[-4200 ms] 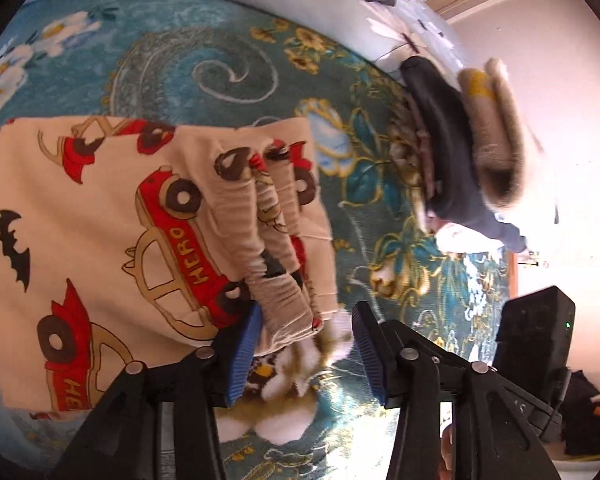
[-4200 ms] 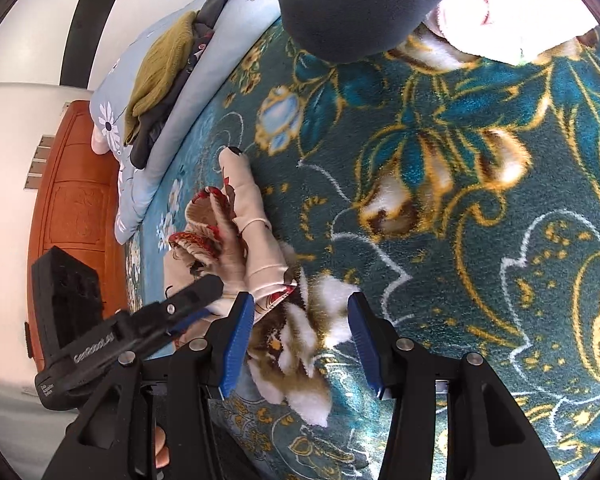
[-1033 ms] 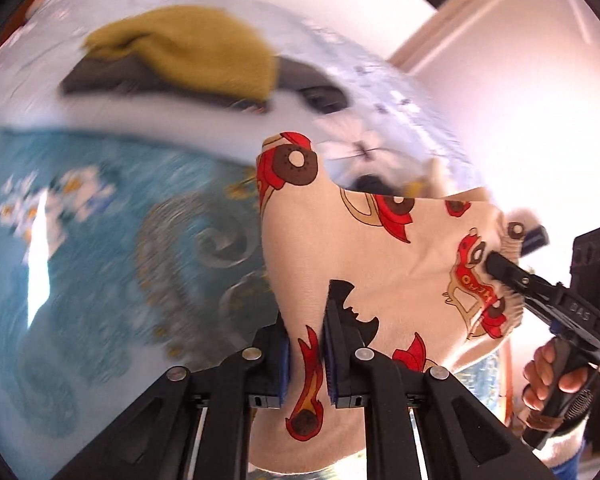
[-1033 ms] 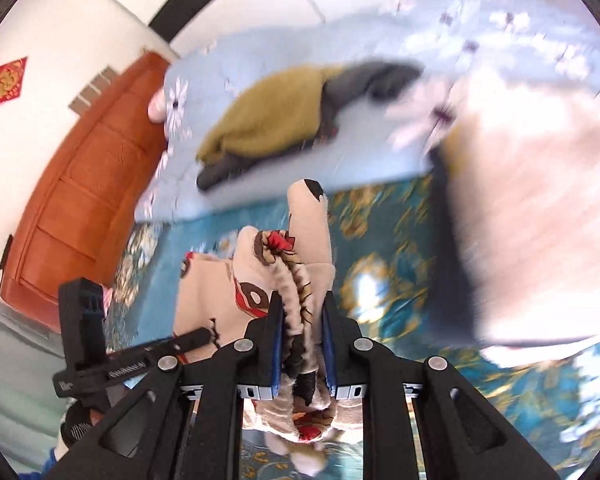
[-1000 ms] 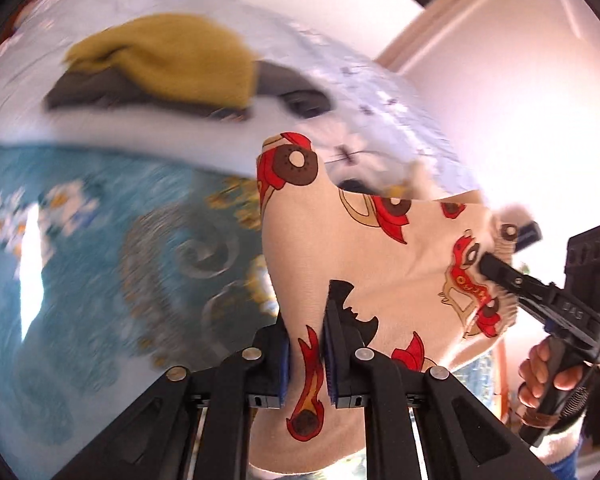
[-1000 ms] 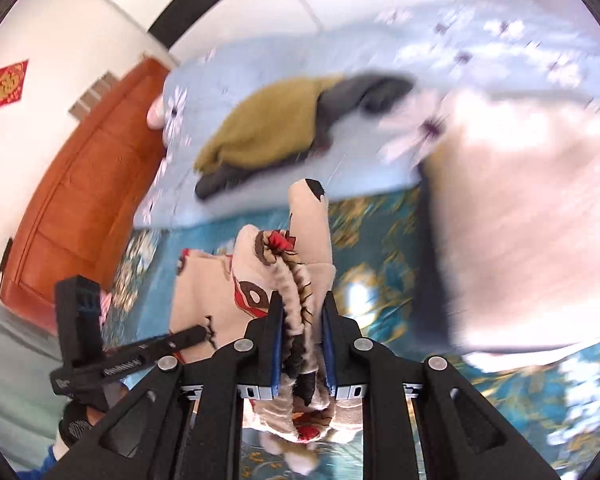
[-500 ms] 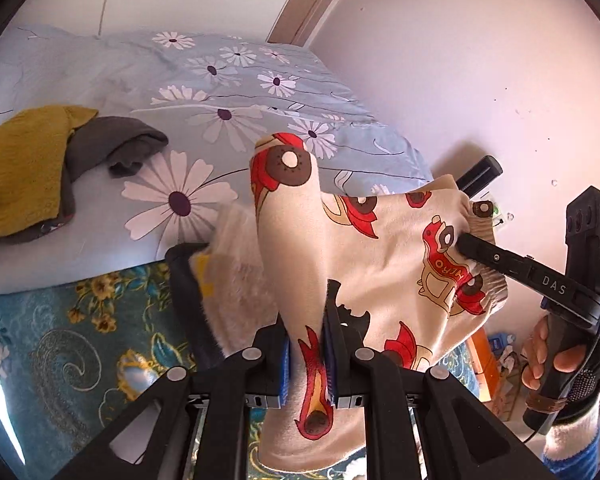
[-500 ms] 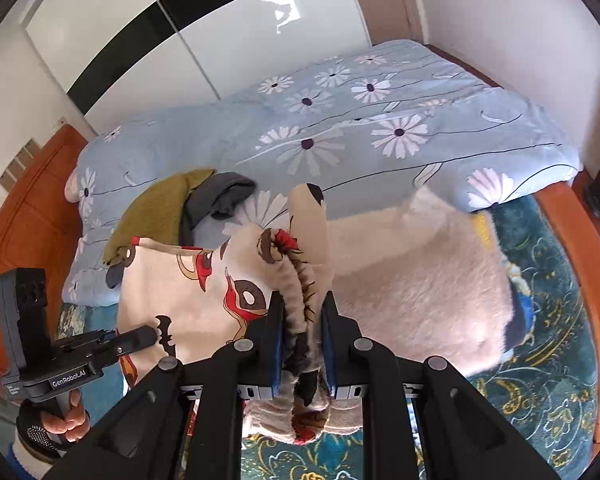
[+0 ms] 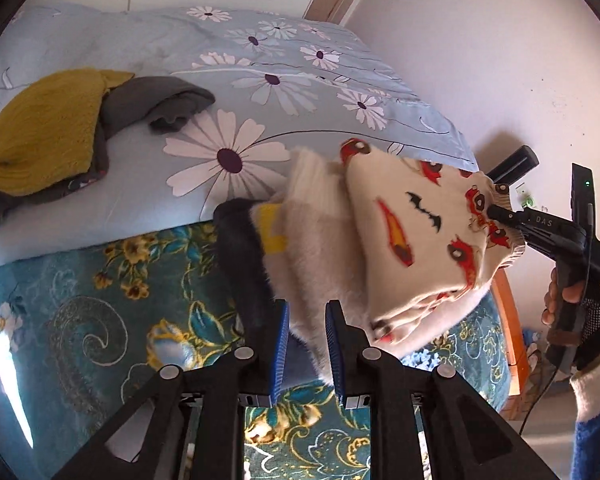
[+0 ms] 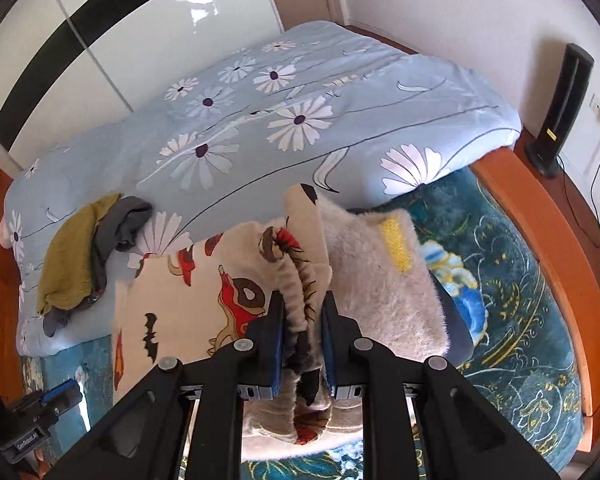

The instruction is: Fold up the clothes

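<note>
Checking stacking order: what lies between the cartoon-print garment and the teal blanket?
Left wrist view: a fuzzy cream garment on a dark one, under the cartoon-print garment.

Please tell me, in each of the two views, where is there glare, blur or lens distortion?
Left wrist view: sharp overall; strong fisheye bending, a bright glare streak on the teal blanket, and the wall at right is washed out. Right wrist view: also sharp; the white wardrobe doors carry a shiny reflection, and the orange bed frame curves from distortion.
</note>
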The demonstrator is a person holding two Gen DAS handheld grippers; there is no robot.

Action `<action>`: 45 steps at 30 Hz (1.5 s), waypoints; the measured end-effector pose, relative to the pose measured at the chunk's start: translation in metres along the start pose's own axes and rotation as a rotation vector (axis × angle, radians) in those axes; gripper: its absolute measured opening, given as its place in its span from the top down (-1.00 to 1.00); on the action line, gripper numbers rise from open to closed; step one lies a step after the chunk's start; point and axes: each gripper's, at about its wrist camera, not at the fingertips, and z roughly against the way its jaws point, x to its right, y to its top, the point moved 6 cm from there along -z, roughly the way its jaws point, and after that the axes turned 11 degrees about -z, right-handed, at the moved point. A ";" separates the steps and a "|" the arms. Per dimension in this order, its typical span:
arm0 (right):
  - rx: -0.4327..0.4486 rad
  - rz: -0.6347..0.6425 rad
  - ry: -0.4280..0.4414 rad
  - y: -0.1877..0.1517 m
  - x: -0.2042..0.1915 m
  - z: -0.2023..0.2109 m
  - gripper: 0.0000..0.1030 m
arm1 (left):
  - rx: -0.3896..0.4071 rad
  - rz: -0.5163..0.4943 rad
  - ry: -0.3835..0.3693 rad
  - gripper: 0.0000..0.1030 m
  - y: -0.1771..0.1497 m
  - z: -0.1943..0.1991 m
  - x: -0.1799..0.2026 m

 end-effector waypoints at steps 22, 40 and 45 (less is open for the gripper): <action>0.117 0.116 0.014 -0.042 0.016 0.001 0.42 | 0.081 0.127 -0.036 0.46 -0.116 0.032 -0.031; 0.166 0.168 0.050 -0.106 -0.009 0.038 0.08 | 0.056 0.008 -0.009 -0.38 -0.106 0.004 0.020; 0.148 0.179 -0.009 -0.120 -0.002 0.028 0.08 | 0.097 -0.018 -0.018 -0.62 -0.099 0.009 0.030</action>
